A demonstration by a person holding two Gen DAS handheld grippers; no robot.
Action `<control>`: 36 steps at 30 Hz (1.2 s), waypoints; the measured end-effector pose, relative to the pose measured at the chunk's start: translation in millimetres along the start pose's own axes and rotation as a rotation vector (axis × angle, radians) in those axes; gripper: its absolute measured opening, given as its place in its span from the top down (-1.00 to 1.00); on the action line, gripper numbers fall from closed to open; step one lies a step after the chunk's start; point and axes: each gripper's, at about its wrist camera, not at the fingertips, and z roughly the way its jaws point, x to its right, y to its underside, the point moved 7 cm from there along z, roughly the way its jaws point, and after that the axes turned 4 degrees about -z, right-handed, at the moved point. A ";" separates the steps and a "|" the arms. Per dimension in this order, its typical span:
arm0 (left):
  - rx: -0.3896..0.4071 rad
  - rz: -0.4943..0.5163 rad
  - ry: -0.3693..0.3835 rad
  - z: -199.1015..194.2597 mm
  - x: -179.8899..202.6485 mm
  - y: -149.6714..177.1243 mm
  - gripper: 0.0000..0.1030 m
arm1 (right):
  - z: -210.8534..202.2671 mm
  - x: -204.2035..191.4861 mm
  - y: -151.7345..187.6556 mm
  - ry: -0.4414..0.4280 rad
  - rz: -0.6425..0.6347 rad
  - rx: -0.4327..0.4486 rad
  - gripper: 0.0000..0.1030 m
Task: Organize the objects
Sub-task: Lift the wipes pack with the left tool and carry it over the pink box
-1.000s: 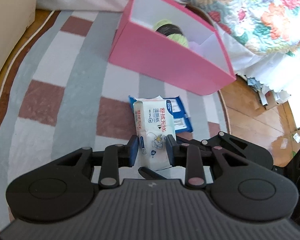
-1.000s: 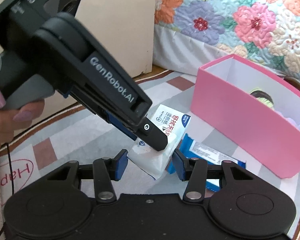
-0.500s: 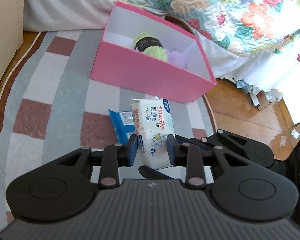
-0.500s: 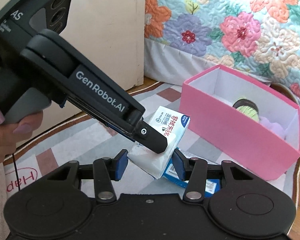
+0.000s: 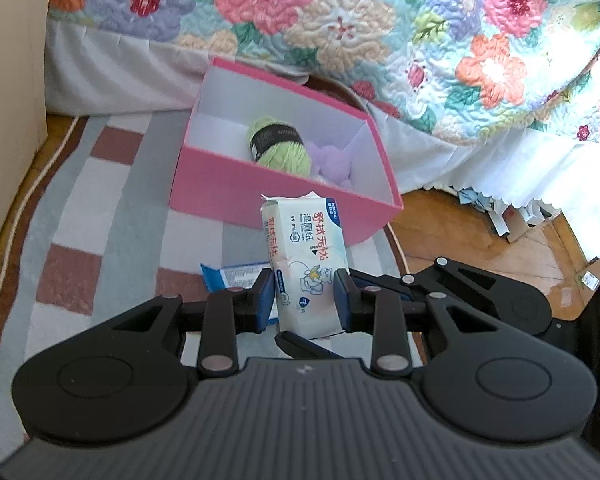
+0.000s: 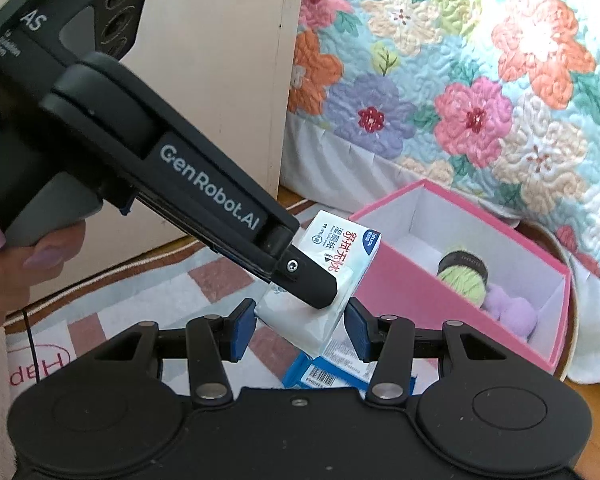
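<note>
I hold a white pack of wet wipes [image 5: 306,264] above the floor, with both grippers clamped on it: my left gripper [image 5: 305,300] squeezes its lower end between blue pads, and my right gripper [image 6: 300,326] grips the same pack from the other side. In the right wrist view my left gripper reaches in from ten o'clock, a hand [image 6: 24,268] on its handle. Beneath the pack lies a rug [image 5: 80,216] checked in grey, white and brick red, with a pale cord edge. A blue packet [image 5: 232,276] lies flat on the rug just below the pack. At twelve o'clock from the pack stands an open pink box [image 5: 228,184] with white inner walls, holding a green yarn ball [image 5: 280,148] and something lilac [image 5: 332,160] beside it. Behind the box hangs a floral quilt [image 5: 380,20] over a white bed skirt [image 5: 112,76]. At three o'clock the rug ends on glossy wooden floor [image 5: 480,236]. A beige cabinet [image 6: 220,80] stands at nine o'clock.
</note>
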 end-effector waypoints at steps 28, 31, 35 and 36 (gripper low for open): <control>-0.051 -0.054 -0.078 36.0 25.9 -111.7 0.43 | 43.5 98.7 -50.8 -0.160 0.194 -0.046 -0.04; -0.069 -0.051 -0.106 60.3 21.8 -128.6 0.43 | 64.4 121.6 -48.2 -0.177 0.280 -0.045 -0.04; -0.100 -0.048 -0.144 93.5 16.1 -145.5 0.43 | 93.8 150.9 -40.1 -0.206 0.389 -0.044 -0.03; -0.107 -0.044 -0.156 102.0 14.5 -148.5 0.43 | 101.4 156.5 -37.8 -0.212 0.405 -0.047 -0.03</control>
